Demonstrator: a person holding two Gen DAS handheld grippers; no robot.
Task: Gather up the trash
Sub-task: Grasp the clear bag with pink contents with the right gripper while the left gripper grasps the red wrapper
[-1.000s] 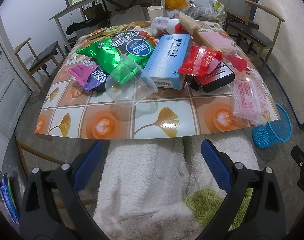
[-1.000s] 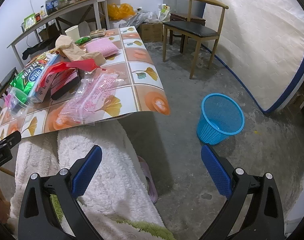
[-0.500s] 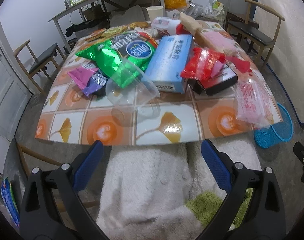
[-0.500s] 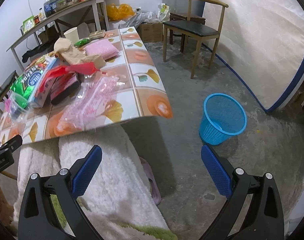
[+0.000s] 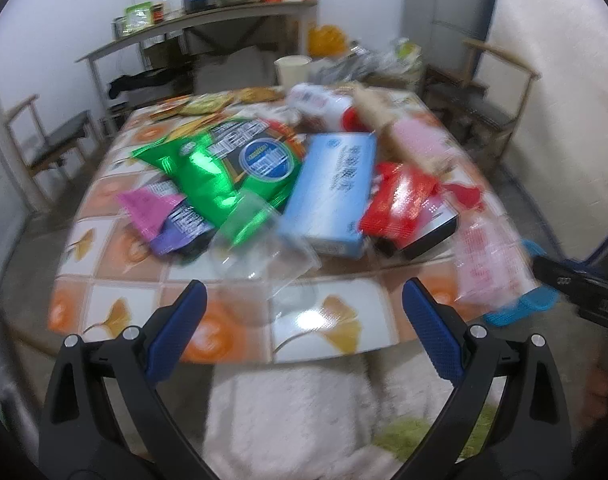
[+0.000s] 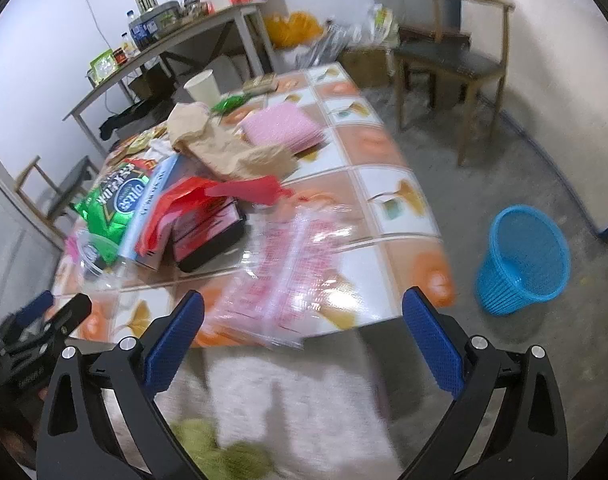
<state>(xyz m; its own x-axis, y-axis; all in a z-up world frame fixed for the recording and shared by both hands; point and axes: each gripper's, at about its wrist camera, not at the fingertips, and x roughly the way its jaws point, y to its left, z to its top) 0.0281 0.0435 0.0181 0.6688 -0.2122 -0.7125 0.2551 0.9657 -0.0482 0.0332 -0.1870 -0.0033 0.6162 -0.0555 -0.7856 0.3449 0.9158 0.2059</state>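
Trash covers a tiled table (image 5: 232, 344): a clear plastic cup (image 5: 260, 240) lying on its side near the front edge, a green snack bag (image 5: 224, 164), a purple wrapper (image 5: 164, 220), a light-blue box (image 5: 336, 188), a red wrapper (image 5: 400, 204) and a pink clear packet (image 5: 492, 256) (image 6: 288, 280). My left gripper (image 5: 302, 328) is open just short of the table's front edge, in line with the cup. My right gripper (image 6: 302, 332) is open over the pink packet at the table's near corner. A blue mesh bin (image 6: 524, 260) stands on the floor to the right.
A brown paper bag (image 6: 224, 148), a pink pad (image 6: 280, 128) and a paper cup (image 6: 202, 86) lie farther back. Wooden chairs (image 6: 452, 60) (image 5: 52, 148) flank the table. A cluttered side table (image 5: 200, 28) stands by the wall. White fleece-clad legs (image 5: 288, 412) fill the foreground.
Both grippers have risen and moved forward toward the table; the view now looks more level across it. Both stay open, holding nothing. The trash has not moved.
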